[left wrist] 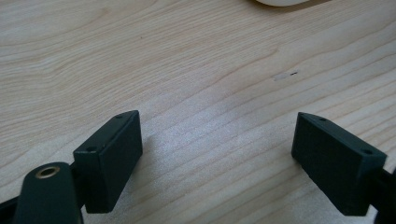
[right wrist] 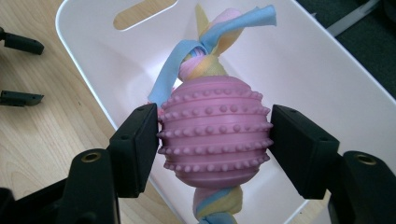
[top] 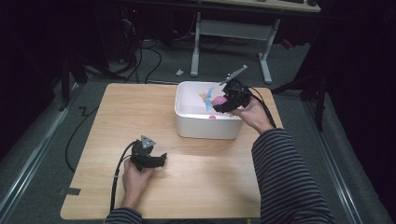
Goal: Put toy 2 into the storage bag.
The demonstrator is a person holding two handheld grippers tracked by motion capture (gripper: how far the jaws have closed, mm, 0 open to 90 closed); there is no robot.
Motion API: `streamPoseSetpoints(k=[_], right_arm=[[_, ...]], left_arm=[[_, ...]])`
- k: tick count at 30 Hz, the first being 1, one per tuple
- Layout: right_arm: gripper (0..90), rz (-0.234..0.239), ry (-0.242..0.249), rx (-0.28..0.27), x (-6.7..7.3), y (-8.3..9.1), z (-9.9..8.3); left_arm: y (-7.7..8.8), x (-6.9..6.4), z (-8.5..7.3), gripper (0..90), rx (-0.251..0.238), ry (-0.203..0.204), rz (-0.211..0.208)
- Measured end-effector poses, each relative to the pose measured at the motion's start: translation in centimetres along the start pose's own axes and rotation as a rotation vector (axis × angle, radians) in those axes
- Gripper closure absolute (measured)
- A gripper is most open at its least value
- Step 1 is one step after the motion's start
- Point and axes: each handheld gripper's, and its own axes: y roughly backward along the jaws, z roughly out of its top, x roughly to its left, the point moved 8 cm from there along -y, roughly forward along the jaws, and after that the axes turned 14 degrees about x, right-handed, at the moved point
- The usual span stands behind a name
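Two black jaws of the right gripper (right wrist: 215,140) press from either side against a pink, studded rubber ball (right wrist: 215,133), clenched firmly on its ribbed middle. A braided fleece rope in blue, yellow and pink (right wrist: 205,51) runs through the ball: one knotted end with loose strips rises just beyond the jaws, and a short stub of it hangs below the ball, nearer the camera. Behind and beneath the held toy lies a white rectangular plastic bin (right wrist: 303,60) with a slot handle cut in its far wall; the ball hangs over the bin's open inside, above its floor. In the high view the right gripper (top: 223,101) is tilted over the bin's right rim (top: 187,93), with the toy (top: 215,100) between its jaws and a small pink item (top: 212,117), too small to tell apart, resting on the bin floor below the gripper.

The left gripper (left wrist: 217,144) hovers low over the pale wooden table (left wrist: 187,70), jaws spread wide and grasping nothing, bare wood grain between them. A sliver of the bin's white base shows far ahead of its jaws. In the high view the left gripper (top: 161,159) sits well apart from the bin, held by the person's left hand (top: 133,179), its jaws pointing toward the right gripper's side.
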Motion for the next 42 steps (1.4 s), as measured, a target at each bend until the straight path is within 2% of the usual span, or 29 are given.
streamPoseSetpoints(k=[9, 15, 19, 23, 24, 30, 36, 42], right_arm=[[34.5, 0.039, 0.046, 0.044, 1.4, -1.6, 0.5], [33.2, 0.069, 0.046, 0.061, 1.8, -2.0, 0.4], [29.6, 0.092, 0.026, 0.032, 1.7, -1.6, 0.5], [30.5, 0.066, 0.014, -0.008, 1.5, -0.6, 0.0], [31.1, 0.061, -0.001, -0.024, 1.5, -0.2, -0.3], [34.7, 0.039, -0.064, -0.115, 0.9, 1.8, -2.5], [36.5, 0.033, -0.098, -0.142, 0.6, 3.1, -5.1], [37.4, 0.03, -0.157, -0.167, 0.2, 4.0, -7.2]], left_arm=[[0.0, 0.0, 0.0, 16.5, -0.002, 0.003, -0.001], [0.0, 0.0, 0.0, 16.5, -0.001, 0.002, -0.001], [0.0, 0.0, 0.0, 16.6, -0.001, 0.002, 0.0], [0.0, 0.0, 0.0, 17.1, -0.003, 0.005, -0.001], [0.0, 0.0, 0.0, 17.1, -0.003, 0.005, -0.001], [0.0, 0.0, 0.0, 17.1, -0.002, 0.003, 0.0], [0.0, 0.0, 0.0, 17.1, -0.002, 0.003, 0.001], [0.0, 0.0, 0.0, 17.1, -0.002, 0.003, 0.001]])
